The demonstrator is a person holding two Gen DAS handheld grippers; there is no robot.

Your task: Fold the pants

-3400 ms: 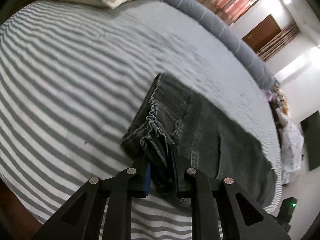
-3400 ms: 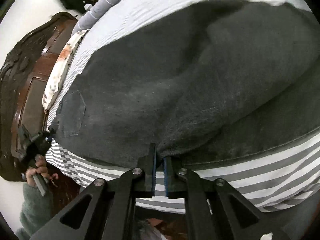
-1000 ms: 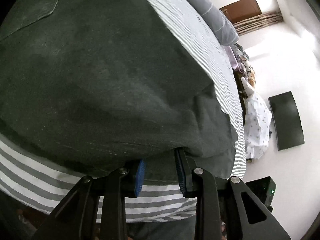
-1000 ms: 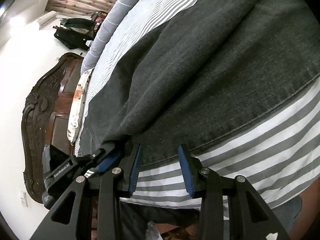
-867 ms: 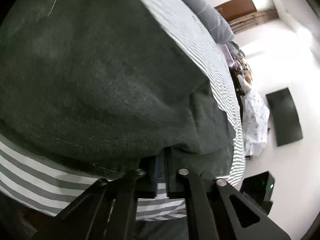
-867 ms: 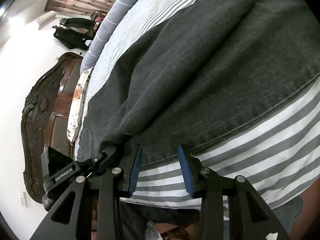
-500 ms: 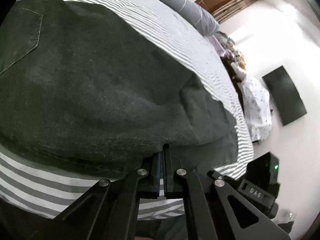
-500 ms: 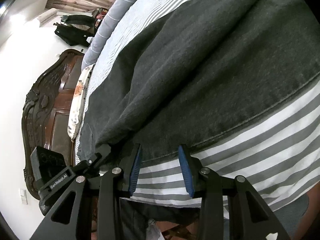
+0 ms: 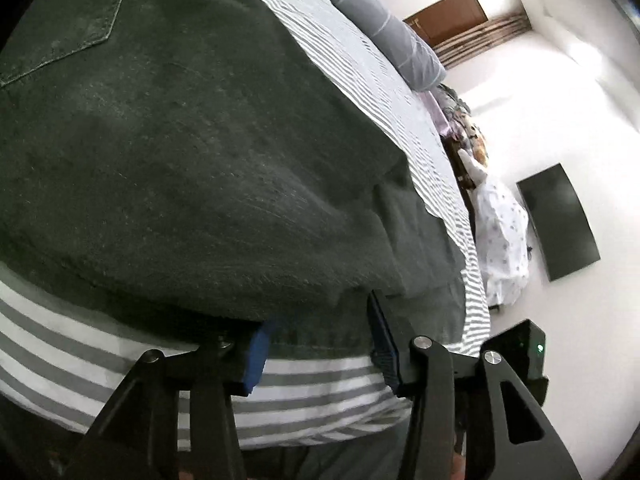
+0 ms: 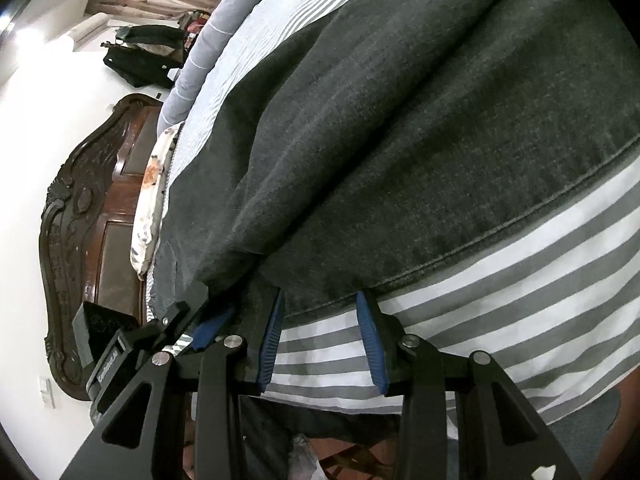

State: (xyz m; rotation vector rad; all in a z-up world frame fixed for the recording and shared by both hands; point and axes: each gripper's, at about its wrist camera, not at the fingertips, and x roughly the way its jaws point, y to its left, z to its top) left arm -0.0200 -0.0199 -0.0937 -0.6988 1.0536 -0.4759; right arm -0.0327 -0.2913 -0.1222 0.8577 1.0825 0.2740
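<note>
Dark grey denim pants [image 9: 192, 152] lie folded on the grey-and-white striped bed sheet [image 9: 120, 344], with a back pocket at the top left. My left gripper [image 9: 320, 336] is open, its blue pads at the near folded edge of the pants, holding nothing. In the right wrist view the same pants [image 10: 420, 120] fill the frame. My right gripper [image 10: 320, 320] is open and empty at the pants' near hem. The left gripper's blue pad also shows in the right wrist view [image 10: 208, 328], tucked at the fold.
A long grey bolster [image 9: 380, 28] runs along the far side of the bed. A carved dark wooden headboard [image 10: 84, 240] and a floral pillow [image 10: 152, 200] are at the head. A black wall screen [image 9: 560, 220] and the bed's near edge bound the space.
My left gripper was shut on the folded edge of the pants half a second ago and has now opened, letting the cloth go. My right gripper stayed open and barely moved.
</note>
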